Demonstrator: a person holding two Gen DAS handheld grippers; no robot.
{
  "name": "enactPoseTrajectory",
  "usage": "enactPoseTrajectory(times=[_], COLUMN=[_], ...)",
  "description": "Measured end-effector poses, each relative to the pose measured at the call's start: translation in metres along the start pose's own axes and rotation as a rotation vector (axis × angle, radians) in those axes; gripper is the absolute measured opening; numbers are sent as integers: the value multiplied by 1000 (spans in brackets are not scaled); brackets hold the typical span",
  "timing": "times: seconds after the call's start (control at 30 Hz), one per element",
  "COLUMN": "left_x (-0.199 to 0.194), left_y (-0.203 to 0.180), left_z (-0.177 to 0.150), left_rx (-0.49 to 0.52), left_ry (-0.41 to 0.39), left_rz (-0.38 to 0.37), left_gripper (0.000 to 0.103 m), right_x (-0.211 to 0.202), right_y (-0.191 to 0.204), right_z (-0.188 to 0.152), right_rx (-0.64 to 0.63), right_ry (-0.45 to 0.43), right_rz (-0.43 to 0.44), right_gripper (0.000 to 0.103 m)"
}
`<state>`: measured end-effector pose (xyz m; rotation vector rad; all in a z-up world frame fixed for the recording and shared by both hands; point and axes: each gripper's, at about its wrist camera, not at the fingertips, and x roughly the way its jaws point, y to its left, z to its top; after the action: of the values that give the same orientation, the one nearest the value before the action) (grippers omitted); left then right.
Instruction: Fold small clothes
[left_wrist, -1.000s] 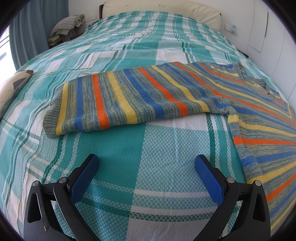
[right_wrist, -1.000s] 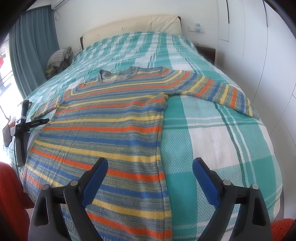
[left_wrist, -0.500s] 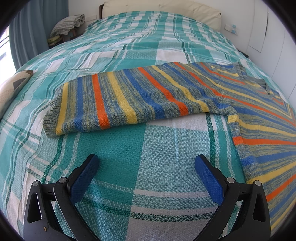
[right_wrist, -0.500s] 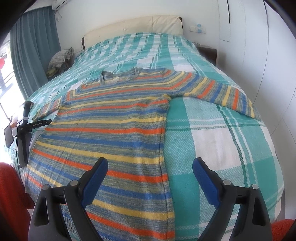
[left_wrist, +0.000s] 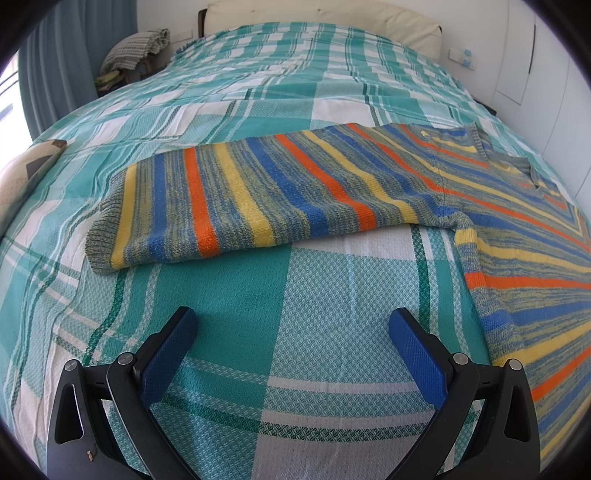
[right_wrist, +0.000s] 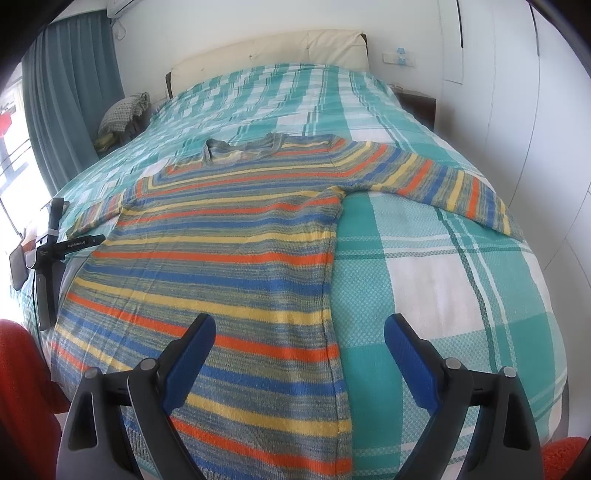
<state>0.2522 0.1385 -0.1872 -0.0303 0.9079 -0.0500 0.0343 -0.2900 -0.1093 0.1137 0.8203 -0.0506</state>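
A striped knit sweater (right_wrist: 229, 251) in blue, orange, yellow and grey lies flat on the bed, neck away from me, both sleeves spread out. In the left wrist view its left sleeve (left_wrist: 258, 199) stretches across, cuff at the left. My left gripper (left_wrist: 293, 328) is open and empty, hovering over bare bedspread short of that sleeve. My right gripper (right_wrist: 299, 332) is open and empty above the sweater's right side seam near the hem. The left gripper body also shows in the right wrist view (right_wrist: 48, 251) at the bed's left edge.
The bed (right_wrist: 424, 280) carries a teal and white plaid cover, with a cream headboard (right_wrist: 266, 55) at the far end. A folded blanket on a stand (left_wrist: 136, 48) sits far left by the blue curtain (right_wrist: 70, 92). White wardrobe doors (right_wrist: 535, 110) run along the right.
My right gripper has drawn back and risen a little, so the sweater sits further off in its view. The left gripper has not moved.
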Motion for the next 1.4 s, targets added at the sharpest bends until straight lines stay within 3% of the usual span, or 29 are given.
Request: enactPoseTrajectory(times=[0.3, 0.5, 0.67, 0.83, 0.97, 1.0, 1.1, 1.27, 1.33, 1.4], left_x=[0, 0, 0, 0, 0, 0, 0, 0, 0, 1], left_y=[0, 0, 0, 0, 0, 0, 0, 0, 0, 1], left_z=[0, 0, 0, 0, 0, 0, 0, 0, 0, 0], left_rx=[0, 0, 1, 1, 1, 1, 0, 2, 3, 1], left_ry=[0, 0, 0, 0, 0, 0, 0, 0, 0, 1], left_rz=[0, 0, 1, 1, 0, 0, -1, 1, 2, 0], left_gripper=[103, 103, 103, 103, 103, 103, 103, 103, 103, 103], right_x=[-2, -5, -8, 19, 58, 69, 90, 111, 114, 118], right_y=[-7, -42, -139, -272, -335, -345, -357, -360, -359, -357], right_z=[1, 13, 53, 62, 55, 54, 58, 69, 71, 73], right_rx=[37, 193, 429, 844, 1003, 1032, 1053, 1028, 1011, 984], right_ry=[1, 14, -44, -56, -11, 5, 18, 47, 43, 79], right_rz=[1, 71, 94, 136, 207, 243, 326, 418, 437, 386], right_gripper=[92, 92, 92, 90, 78, 70, 57, 48, 37, 5])
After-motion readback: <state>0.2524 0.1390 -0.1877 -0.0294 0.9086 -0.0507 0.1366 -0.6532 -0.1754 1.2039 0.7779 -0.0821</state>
